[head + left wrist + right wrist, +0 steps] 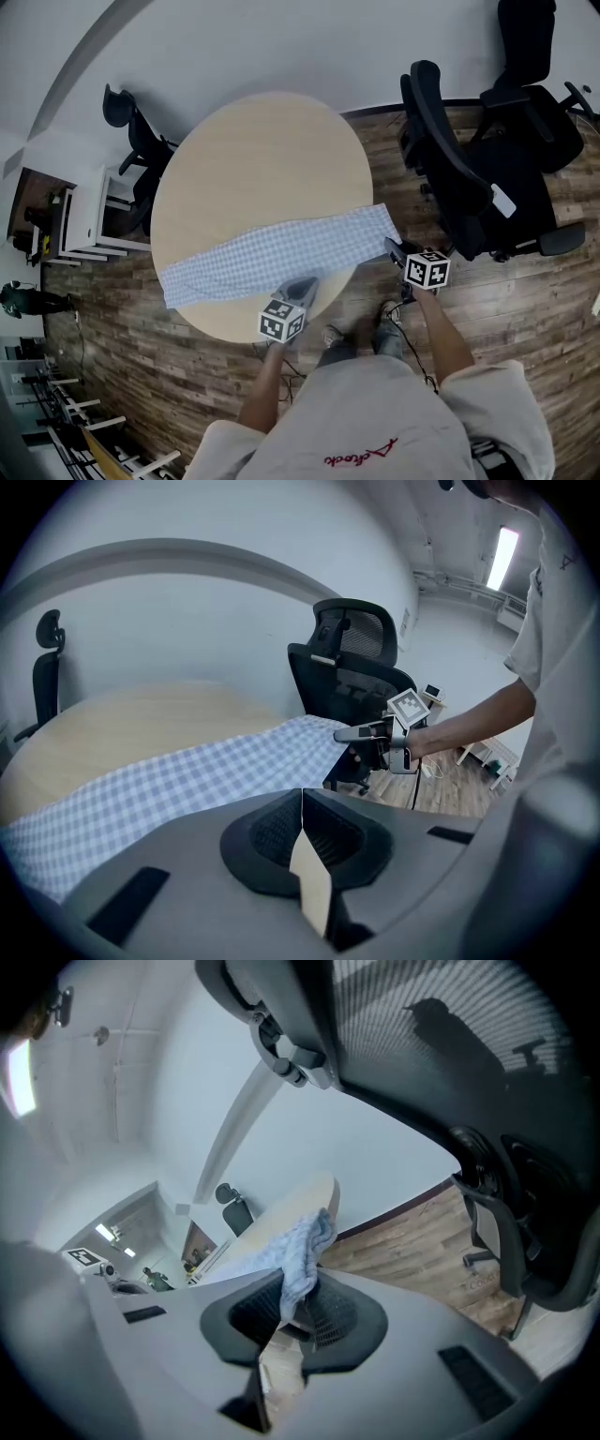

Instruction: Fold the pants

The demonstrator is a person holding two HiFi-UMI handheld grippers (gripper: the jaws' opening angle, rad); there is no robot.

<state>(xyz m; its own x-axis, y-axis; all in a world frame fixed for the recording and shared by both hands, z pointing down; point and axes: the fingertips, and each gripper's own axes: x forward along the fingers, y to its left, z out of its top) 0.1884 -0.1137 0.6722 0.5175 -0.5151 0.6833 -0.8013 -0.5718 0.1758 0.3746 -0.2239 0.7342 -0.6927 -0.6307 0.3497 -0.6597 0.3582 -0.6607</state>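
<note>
The pants (281, 251) lie stretched in a long band across the lower edge of the round worktop (262, 159), running from the left of the head view up towards the right of centre. The cloth is thin, in a fine blue and white check, mostly flat with soft wrinkles.

My right claw (394, 248) sits at the band's right end, just off the worktop's rim. In the right gripper view it is clamped on a bunched, twisted fold of the pants (302, 1251), which rises from between the ribbed dark pads.

My left claw (300, 287) rests at the band's lower edge, near the middle of the frame. In the left gripper view its jaws are pressed together, with no cloth to be seen between them and the check spread out beyond.

The worktop is pale, smooth wood. A black mesh-backed office chair (469, 187) stands at the right on a dark plank floor (525, 309).
</note>
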